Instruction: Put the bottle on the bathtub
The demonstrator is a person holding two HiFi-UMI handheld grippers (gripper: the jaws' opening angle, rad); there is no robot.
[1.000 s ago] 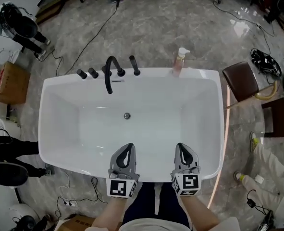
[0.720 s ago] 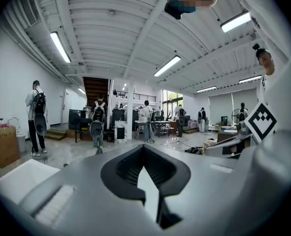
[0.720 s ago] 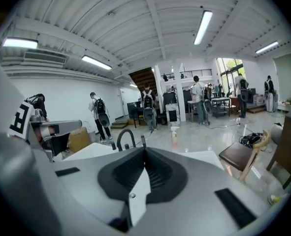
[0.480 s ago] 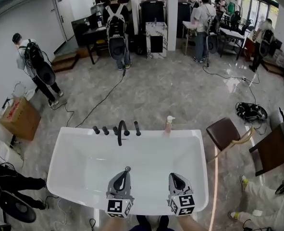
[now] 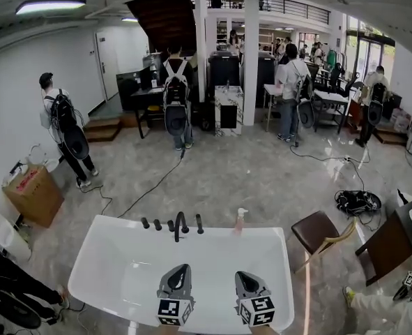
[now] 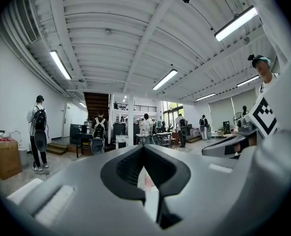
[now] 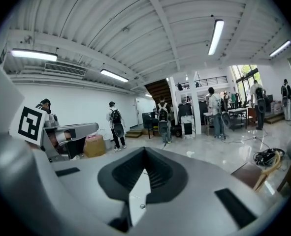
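The bottle (image 5: pixel 240 220) stands on the far rim of the bathtub (image 5: pixel 97 239), so the job looks done; the left claw (image 5: pixel 178 269) and right claw (image 5: pixel 245 278) hang over its near side, both pressed together and empty.

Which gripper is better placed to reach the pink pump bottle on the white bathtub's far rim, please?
Probably the right. The pink pump bottle stands on the white bathtub, far rim, right of the black faucet, ahead of the right gripper; the left gripper sits further left. Both are shut, empty.
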